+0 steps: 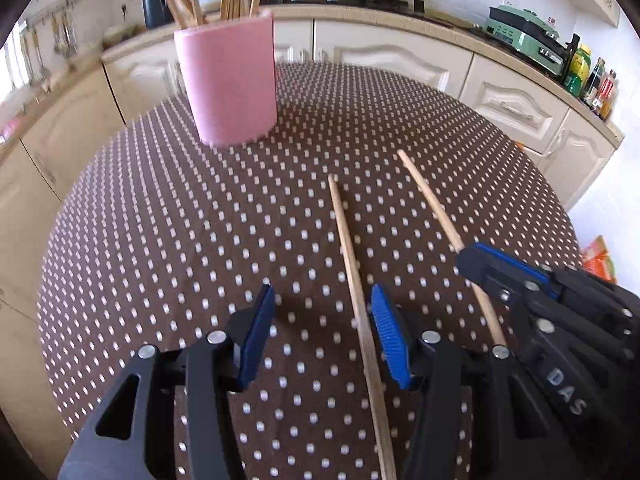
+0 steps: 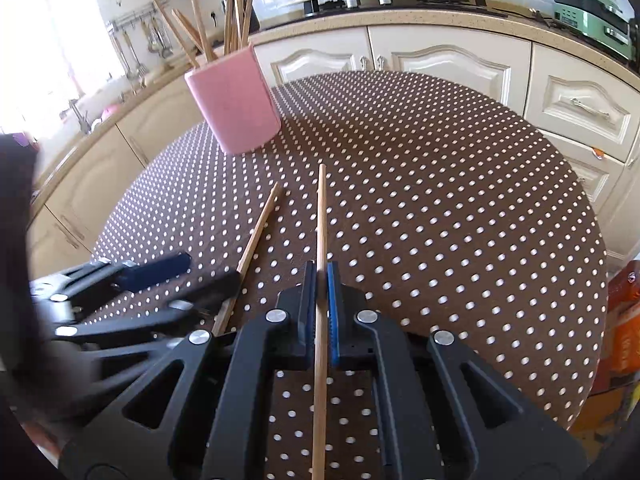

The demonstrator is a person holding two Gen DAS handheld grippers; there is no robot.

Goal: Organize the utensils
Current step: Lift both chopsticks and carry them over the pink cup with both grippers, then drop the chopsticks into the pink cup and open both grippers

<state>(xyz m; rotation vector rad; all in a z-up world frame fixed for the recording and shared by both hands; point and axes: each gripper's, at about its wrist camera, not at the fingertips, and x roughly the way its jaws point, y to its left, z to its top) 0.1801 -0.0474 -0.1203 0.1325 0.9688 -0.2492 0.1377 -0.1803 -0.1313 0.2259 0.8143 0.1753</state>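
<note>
A pink holder (image 1: 228,80) with several wooden chopsticks stands at the far side of the round dotted table (image 1: 160,220); it also shows in the right wrist view (image 2: 236,100). My left gripper (image 1: 322,334) is open over the table, with a loose chopstick (image 1: 352,264) lying between its jaws close to the right pad. My right gripper (image 2: 321,304) is shut on a second chopstick (image 2: 321,216), which points forward toward the holder. The right gripper (image 1: 520,280) shows at the right of the left wrist view; the left gripper (image 2: 192,276) and the loose chopstick (image 2: 260,224) show at the left of the right wrist view.
Cream kitchen cabinets (image 1: 400,56) and a counter curve behind the table. A green appliance (image 1: 524,28) and bottles (image 1: 592,76) sit on the counter at right. Utensils hang on a wall rail (image 2: 136,40) at left. An orange box (image 2: 624,320) stands beside the table's right edge.
</note>
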